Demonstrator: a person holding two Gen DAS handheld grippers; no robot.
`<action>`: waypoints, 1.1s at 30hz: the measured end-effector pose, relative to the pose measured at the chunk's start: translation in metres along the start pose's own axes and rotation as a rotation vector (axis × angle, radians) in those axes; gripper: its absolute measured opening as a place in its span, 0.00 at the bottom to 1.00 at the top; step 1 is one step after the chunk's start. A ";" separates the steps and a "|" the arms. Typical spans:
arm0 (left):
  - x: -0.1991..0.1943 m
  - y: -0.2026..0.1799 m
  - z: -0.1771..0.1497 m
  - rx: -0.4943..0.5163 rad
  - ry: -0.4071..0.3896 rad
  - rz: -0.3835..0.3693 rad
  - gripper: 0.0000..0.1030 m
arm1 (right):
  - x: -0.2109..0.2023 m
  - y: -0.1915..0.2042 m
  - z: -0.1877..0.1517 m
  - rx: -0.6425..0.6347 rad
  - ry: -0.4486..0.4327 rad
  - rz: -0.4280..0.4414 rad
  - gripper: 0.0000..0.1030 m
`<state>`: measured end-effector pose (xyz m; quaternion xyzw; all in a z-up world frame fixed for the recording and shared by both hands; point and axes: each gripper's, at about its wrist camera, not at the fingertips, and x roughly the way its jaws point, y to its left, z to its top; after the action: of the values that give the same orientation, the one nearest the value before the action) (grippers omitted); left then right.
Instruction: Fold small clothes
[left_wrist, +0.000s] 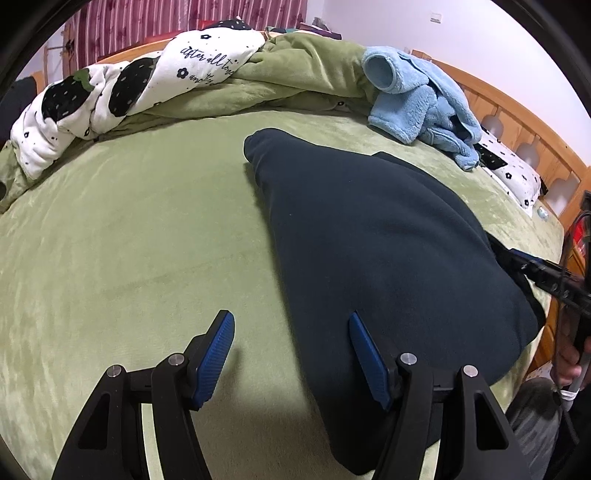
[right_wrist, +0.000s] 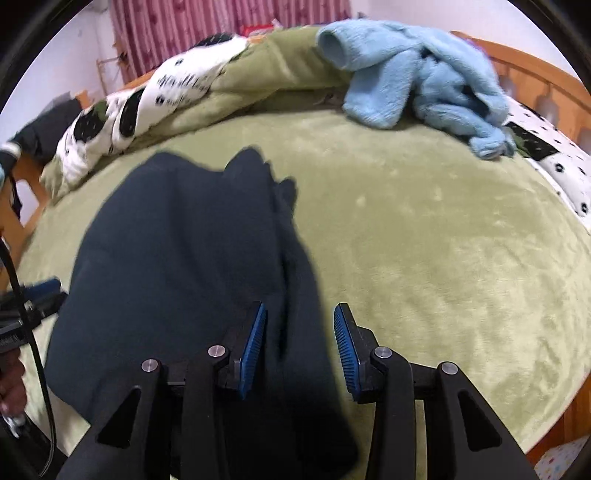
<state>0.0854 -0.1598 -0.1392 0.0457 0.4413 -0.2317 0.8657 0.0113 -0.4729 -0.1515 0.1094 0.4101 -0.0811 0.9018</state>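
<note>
A: Which step is this?

B: Mid-fold, I'd judge. The dark garment (left_wrist: 388, 240) lies flat on the green bed (left_wrist: 129, 240). The left gripper (left_wrist: 291, 354) hovers at its left edge, pads apart, empty.

A: And the other side?

B: The right gripper (right_wrist: 299, 347) straddles the garment's right edge, pads spread and not pressing. Next probably calls for pinching an edge. The blue fleece (right_wrist: 417, 74) waits beyond.

Black-armed tongs (left_wrist: 291, 354) – ribbed blue pads (right_wrist: 253, 350), silver screws (right_wrist: 381, 353), a black cable (right_wrist: 22, 291).
</note>
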 end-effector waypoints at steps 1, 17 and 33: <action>-0.003 0.000 0.000 -0.005 0.002 -0.003 0.61 | -0.007 -0.005 0.002 0.014 -0.009 -0.004 0.37; -0.109 -0.026 -0.006 -0.058 -0.114 0.117 0.75 | -0.129 0.038 0.015 -0.047 -0.095 -0.012 0.44; -0.198 -0.025 -0.036 -0.117 -0.165 0.205 0.87 | -0.215 0.070 -0.017 -0.091 -0.158 -0.042 0.94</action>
<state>-0.0525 -0.1002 -0.0022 0.0208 0.3744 -0.1188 0.9194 -0.1241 -0.3891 0.0101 0.0532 0.3433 -0.0897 0.9334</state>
